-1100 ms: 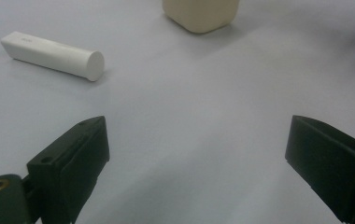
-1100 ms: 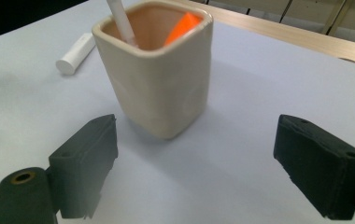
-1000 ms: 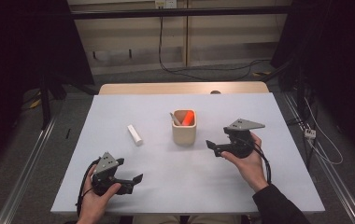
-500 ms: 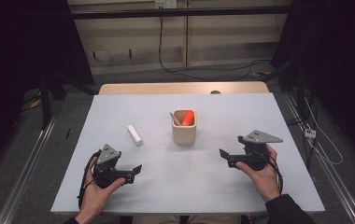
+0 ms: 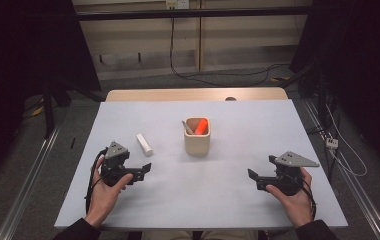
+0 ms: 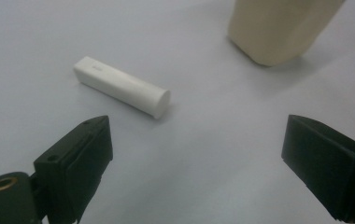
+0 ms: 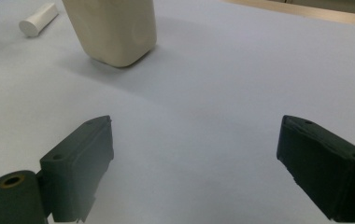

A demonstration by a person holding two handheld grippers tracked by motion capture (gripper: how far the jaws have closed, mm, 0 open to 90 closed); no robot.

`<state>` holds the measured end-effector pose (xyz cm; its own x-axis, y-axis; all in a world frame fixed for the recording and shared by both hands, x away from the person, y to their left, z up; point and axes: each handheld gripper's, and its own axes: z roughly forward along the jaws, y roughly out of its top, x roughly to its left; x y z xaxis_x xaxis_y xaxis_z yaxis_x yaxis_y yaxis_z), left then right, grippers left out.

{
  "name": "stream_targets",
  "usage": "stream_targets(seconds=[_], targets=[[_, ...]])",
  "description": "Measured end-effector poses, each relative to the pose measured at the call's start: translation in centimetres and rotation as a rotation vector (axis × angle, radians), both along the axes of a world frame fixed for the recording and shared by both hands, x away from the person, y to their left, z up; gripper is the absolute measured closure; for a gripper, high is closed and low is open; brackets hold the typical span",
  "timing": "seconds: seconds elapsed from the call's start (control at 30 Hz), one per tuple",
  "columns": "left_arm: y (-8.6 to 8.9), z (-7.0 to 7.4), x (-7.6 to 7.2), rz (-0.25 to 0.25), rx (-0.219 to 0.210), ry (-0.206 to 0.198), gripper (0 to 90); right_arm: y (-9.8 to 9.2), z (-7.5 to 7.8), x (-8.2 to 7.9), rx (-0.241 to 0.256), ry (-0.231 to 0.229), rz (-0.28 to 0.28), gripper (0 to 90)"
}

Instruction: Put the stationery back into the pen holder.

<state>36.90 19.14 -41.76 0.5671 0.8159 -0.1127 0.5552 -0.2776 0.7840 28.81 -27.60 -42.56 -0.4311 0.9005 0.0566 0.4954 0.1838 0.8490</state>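
- Left gripper [image 5: 145,168]: fingers spread wide, empty, resting on the worktop [image 5: 218,200] front-left of the beige cup [image 5: 197,141].
- White cylinder [image 5: 144,144]: lying flat just left of the cup, untouched; judged still to be stowed.
- Cup: upright, orange marker [image 5: 202,126] and grey item [image 5: 187,127] already inside.
- Right gripper [image 5: 252,177]: fingers spread, empty, front-right of the cup.

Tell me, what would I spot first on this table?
Probably the bright orange thing poking out of the beige cup in the table's middle. Next, the white stick lying flat to the cup's left, just ahead of the open left tongs. The right tongs wait open too, holding nothing.
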Motion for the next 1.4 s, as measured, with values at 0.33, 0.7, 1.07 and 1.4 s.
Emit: stream_targets(seconds=[0.33, 0.7, 1.07, 1.4], targets=[[-0.2, -0.7, 3.5, 0.094, -0.013, 0.097, 10.9, -0.2, -0.6, -0.4, -0.008, 0.020, 0.006, 10.8], [-1.0, -0.6, 6.1, 0.171, 0.043, 0.170, 11.6, 0.0, -0.9, -0.2, -0.012, 0.029, 0.013, 10.8], [-3.0, -0.7, 8.0, 0.249, 0.116, 0.265, 21.9, 0.2, -1.0, -0.2, -0.021, 0.029, 0.026, 10.9], [-4.0, -1.3, 8.6, 0.292, 0.152, 0.309, 26.6, 0.2, -1.0, -0.2, -0.022, 0.030, 0.029, 10.9]])
